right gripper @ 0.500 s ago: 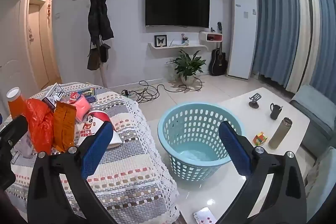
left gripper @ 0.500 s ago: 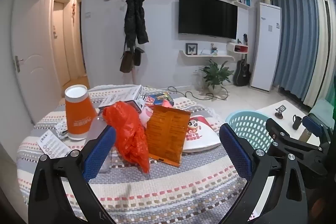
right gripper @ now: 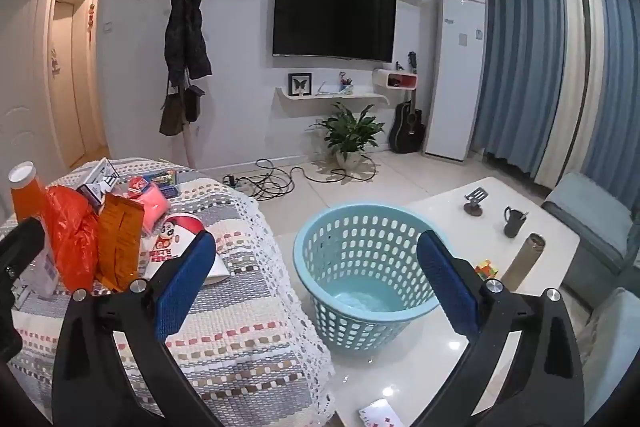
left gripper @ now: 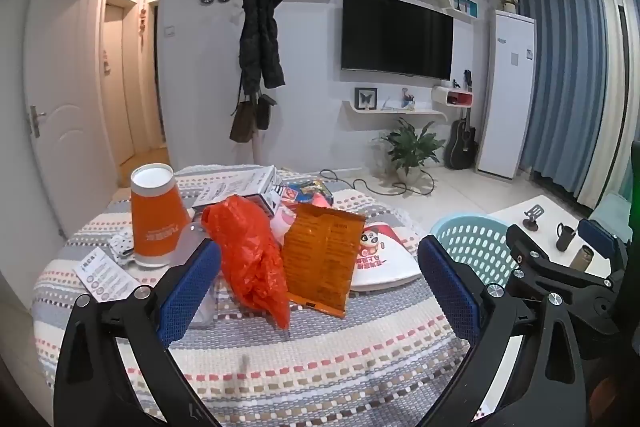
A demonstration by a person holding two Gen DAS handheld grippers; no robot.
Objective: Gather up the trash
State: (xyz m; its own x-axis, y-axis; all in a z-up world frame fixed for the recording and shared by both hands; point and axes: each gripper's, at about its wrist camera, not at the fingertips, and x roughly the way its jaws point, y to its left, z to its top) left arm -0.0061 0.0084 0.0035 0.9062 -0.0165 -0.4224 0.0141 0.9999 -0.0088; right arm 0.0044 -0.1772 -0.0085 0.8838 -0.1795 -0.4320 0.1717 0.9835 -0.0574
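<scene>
A round table with a striped cloth holds trash: a red plastic bag, an orange snack packet, an upturned orange cup, a white panda paper plate, a white box and a paper slip. My left gripper is open and empty, just short of the bag and packet. My right gripper is open and empty, in front of the light blue basket on the floor. The bag and packet also show in the right wrist view.
A low white coffee table right of the basket holds a dark mug, a metal flask and a phone stand. Cables and a potted plant lie near the TV wall. A card lies on the floor.
</scene>
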